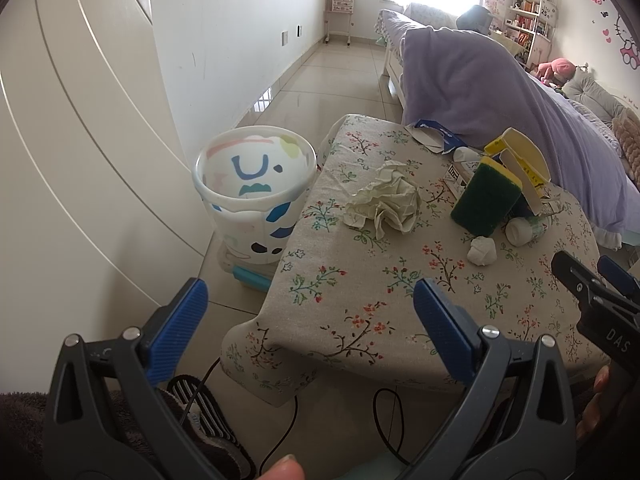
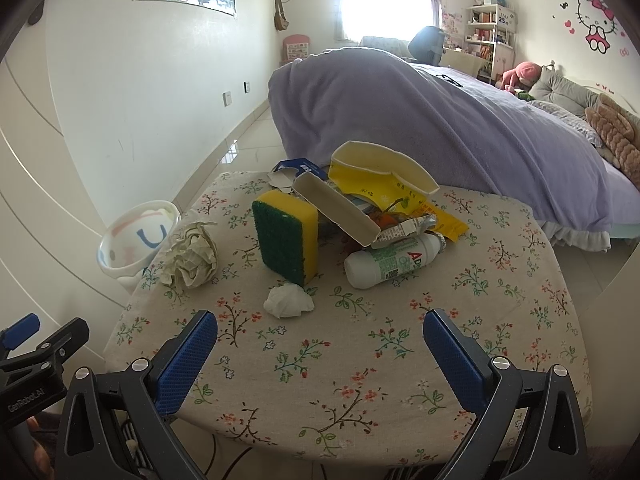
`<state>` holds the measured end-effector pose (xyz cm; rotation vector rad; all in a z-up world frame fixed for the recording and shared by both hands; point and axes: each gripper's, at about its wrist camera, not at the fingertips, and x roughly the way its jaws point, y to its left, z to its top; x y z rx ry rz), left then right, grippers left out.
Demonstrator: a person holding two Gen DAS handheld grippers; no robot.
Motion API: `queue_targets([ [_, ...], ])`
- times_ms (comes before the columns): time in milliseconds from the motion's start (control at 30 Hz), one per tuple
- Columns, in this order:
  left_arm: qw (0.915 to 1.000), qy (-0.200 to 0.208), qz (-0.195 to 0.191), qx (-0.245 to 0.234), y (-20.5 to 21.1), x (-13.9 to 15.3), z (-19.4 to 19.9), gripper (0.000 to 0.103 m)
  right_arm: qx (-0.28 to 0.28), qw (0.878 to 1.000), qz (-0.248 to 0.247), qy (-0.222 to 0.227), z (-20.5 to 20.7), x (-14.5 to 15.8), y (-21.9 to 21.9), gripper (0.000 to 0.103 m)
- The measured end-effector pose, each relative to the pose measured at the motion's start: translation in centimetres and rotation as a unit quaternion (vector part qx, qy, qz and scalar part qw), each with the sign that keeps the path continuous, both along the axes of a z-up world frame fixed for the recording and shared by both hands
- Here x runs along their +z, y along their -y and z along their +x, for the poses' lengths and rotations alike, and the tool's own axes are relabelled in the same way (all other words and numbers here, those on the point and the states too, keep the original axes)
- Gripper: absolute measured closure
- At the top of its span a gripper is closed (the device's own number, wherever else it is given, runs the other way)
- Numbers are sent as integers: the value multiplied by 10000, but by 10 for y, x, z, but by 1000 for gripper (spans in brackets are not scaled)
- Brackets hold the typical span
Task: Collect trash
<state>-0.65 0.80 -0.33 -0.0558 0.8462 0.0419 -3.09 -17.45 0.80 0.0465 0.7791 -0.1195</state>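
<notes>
left claw (image 1: 310, 312): wide open, empty, hovers at the near-left edge of the table, off the trash.
right claw (image 2: 320, 340): wide open, empty, low over the near side of the table, small wad just ahead of it.
table (image 2: 400, 380): covered in beige floral cloth, carries all the trash.
white bucket with blue and pink print (image 1: 254, 184): on the floor just left of the table, looks empty, likely the drop target.
big crumpled cream paper ball (image 1: 386, 202): left-centre of the table, apart from the pile; light, soft, springy; pinch across the bulk, not a loose flap.
small white tissue wad (image 2: 288, 300): near the sponge's foot; very light, squashes; close fully on its middle.
green-and-yellow sponge (image 2: 286, 240): stands on edge, leans on the pile; light, compressible, grippy; take across the flat faces.
white plastic bottle with green label (image 2: 394, 262): lies on its side; smooth, round, may roll or slip; grip mid-body across its width.
yellow and white torn cardboard cartons (image 2: 380, 184): far pile; light, stiffish, flaps bend; grab a folded wall edge.
</notes>
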Motion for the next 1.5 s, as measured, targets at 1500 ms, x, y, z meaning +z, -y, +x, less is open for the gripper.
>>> queue_targets([
  [1500,9989,-237,-273,-300,-2,10,25,1,-71,9988,220,-425,34,28,53,0],
])
